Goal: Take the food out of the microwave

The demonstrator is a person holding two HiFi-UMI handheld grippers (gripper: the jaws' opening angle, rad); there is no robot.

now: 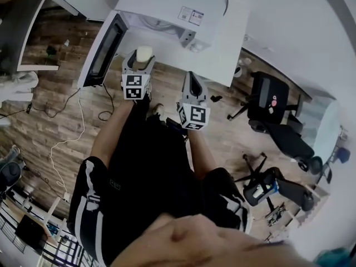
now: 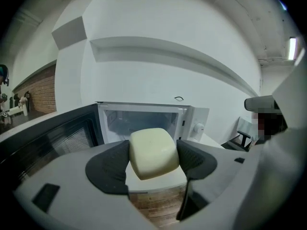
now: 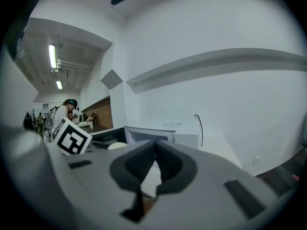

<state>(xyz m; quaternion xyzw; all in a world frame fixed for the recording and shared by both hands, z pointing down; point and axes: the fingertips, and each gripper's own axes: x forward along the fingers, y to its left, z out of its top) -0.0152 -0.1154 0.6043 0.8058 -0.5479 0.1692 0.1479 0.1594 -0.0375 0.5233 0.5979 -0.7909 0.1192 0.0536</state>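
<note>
White table (image 1: 231, 49) over a wood floor carries the white microwave (image 1: 167, 7), its door (image 1: 103, 52) hanging open. Our left gripper (image 1: 143, 60) clamps the pale, rounded food block (image 2: 153, 152) just outside the open cavity. Our right gripper (image 3: 154, 161), beside it, has its jaws pressed together on nothing.

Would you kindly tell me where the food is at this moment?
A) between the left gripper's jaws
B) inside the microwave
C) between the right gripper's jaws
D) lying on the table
A: the pale food block sits clamped between the jaws of the left gripper, in front of the open microwave; the right gripper is shut on nothing.
</note>
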